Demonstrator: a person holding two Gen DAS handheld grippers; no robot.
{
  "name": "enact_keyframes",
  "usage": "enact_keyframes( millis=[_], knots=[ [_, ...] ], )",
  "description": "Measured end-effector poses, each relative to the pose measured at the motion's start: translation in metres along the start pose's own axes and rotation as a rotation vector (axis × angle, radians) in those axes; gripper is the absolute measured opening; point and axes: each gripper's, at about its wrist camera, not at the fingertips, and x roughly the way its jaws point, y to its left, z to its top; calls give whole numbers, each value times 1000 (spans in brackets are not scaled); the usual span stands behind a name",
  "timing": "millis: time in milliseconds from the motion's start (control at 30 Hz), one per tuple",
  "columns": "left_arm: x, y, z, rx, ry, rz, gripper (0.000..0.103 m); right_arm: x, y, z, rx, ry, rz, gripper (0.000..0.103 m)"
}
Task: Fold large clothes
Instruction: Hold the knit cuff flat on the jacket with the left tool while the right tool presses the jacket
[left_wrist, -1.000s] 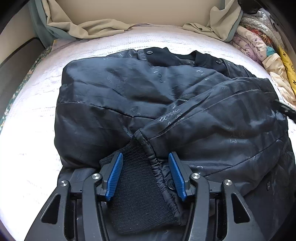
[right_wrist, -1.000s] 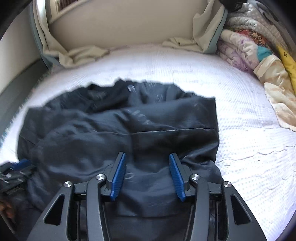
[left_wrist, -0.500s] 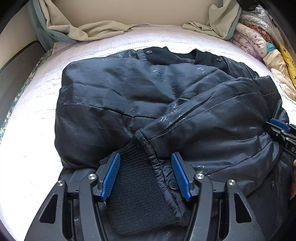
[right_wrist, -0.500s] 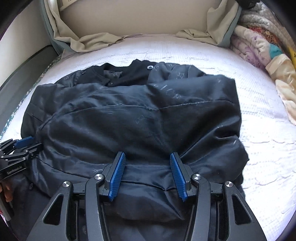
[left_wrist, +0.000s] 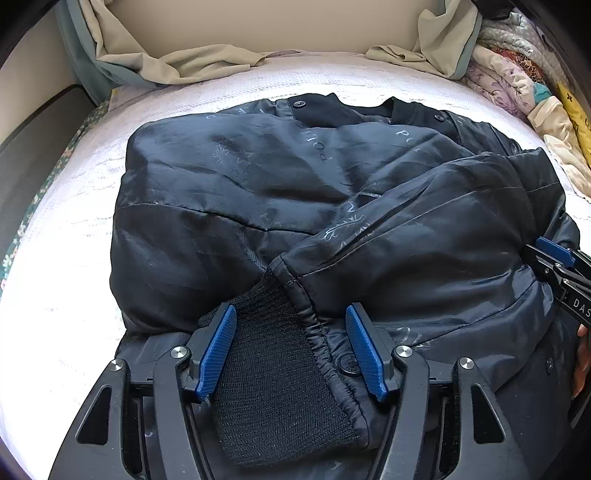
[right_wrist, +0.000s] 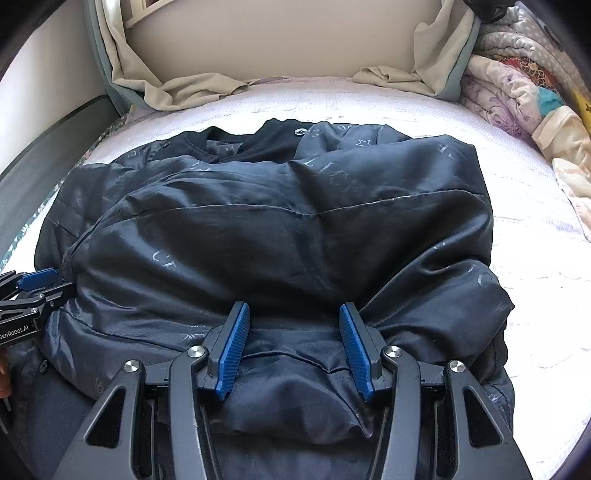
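A dark navy padded jacket lies on the white bed, collar away from me, its sides folded in over the middle. The black knit cuff of one sleeve lies between the blue pads of my left gripper, whose jaws are opening and stand off the cuff. In the right wrist view the jacket fills the middle, and my right gripper is shut on a thick bunched fold at its near hem. Each gripper shows at the edge of the other's view: the right gripper and the left gripper.
The white textured bedsheet surrounds the jacket. A beige cloth is crumpled along the headboard. Folded patterned quilts are stacked at the far right, seen too as quilts. A dark bed frame edge runs along the left.
My left jaws have widened around the knit cuff. My right gripper has come down with the jacket's fold, which now lies settled, and it has entered the left view's right edge.
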Motion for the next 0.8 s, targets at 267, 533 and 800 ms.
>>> enact_keyframes(
  millis=[267,533,800],
  knots=[
    [0,-4,-4,8,-35,34,69,-1,-2,-4,4,-22,9,48],
    [2,-2,-12,-14,-83,26,70,-2,-4,-5,14,-27,21,48],
    [3,1,-13,-21,-90,11,70,-2,-4,-4,7,-27,12,48]
  ],
)
